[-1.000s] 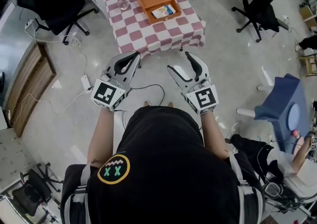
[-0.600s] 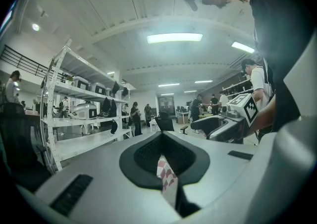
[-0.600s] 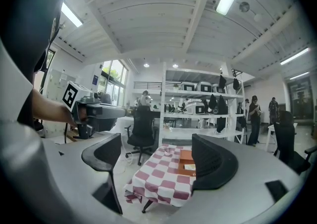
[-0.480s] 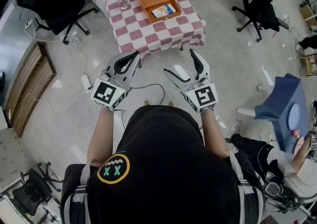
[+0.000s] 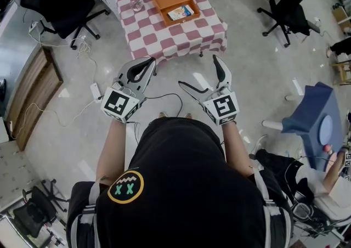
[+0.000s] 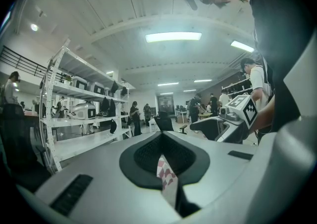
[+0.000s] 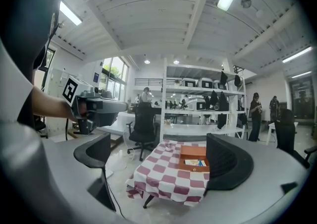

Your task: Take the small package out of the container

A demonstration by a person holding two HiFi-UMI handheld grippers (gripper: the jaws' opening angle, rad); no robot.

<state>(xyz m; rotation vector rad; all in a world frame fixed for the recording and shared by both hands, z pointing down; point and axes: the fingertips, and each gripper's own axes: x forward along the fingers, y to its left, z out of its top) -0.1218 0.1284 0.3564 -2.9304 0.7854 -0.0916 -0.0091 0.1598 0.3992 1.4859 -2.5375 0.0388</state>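
The orange container (image 5: 175,4) stands on a table with a red-and-white checked cloth (image 5: 170,27), far ahead of both grippers. A small package (image 5: 180,12) with blue and yellow print lies inside it. My left gripper (image 5: 143,66) is shut with nothing in it; in the left gripper view only a sliver of the cloth (image 6: 166,178) shows between its closed jaws. My right gripper (image 5: 198,72) is open, its jaws have just been opening, and nothing is between them. The right gripper view frames the table (image 7: 163,178), the container (image 7: 194,157) and the package (image 7: 196,162) between its pads.
A small clear glass object (image 5: 137,5) sits on the cloth left of the container. Black office chairs stand at the left (image 5: 55,0) and right (image 5: 288,3). Cables (image 5: 164,99) trail on the floor by the feet. White shelving (image 7: 198,104) stands behind the table.
The right gripper's jaws have spread wider apart. The left gripper and both hands have stayed where they were.
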